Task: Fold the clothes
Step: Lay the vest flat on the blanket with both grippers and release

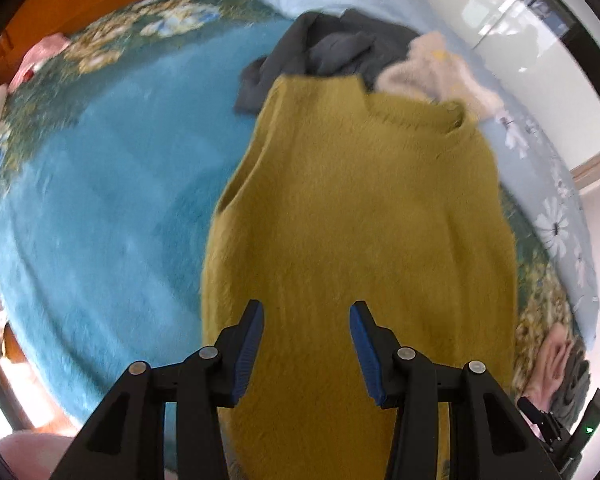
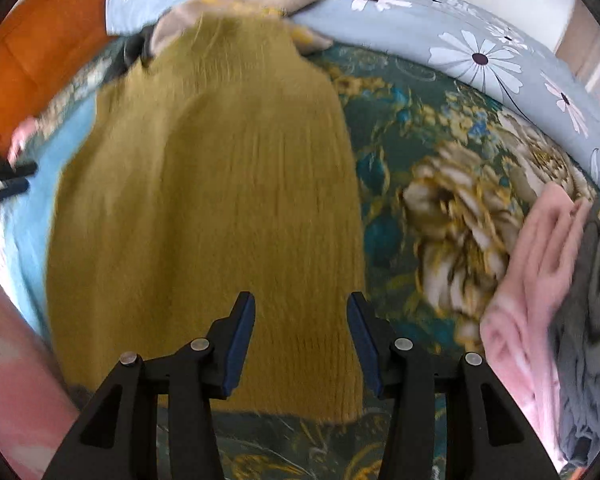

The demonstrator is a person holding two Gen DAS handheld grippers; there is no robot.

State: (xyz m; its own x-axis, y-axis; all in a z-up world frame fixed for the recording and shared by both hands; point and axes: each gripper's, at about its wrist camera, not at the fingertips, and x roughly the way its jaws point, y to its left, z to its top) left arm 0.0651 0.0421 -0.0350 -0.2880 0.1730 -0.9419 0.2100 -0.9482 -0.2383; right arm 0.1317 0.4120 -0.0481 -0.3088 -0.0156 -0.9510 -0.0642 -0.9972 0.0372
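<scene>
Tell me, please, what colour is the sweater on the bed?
Mustard yellow sweater, clearest in the left wrist view.

A mustard-yellow fuzzy knit sweater (image 1: 356, 216) lies flat on the bed, stretching straight ahead of both tools with its hem nearest and its neckline at the far end. In the left view it fills the space ahead and to the right; in the right view it (image 2: 204, 200) spreads ahead and to the left. Its sleeves appear tucked in, leaving a long narrow shape.
</scene>
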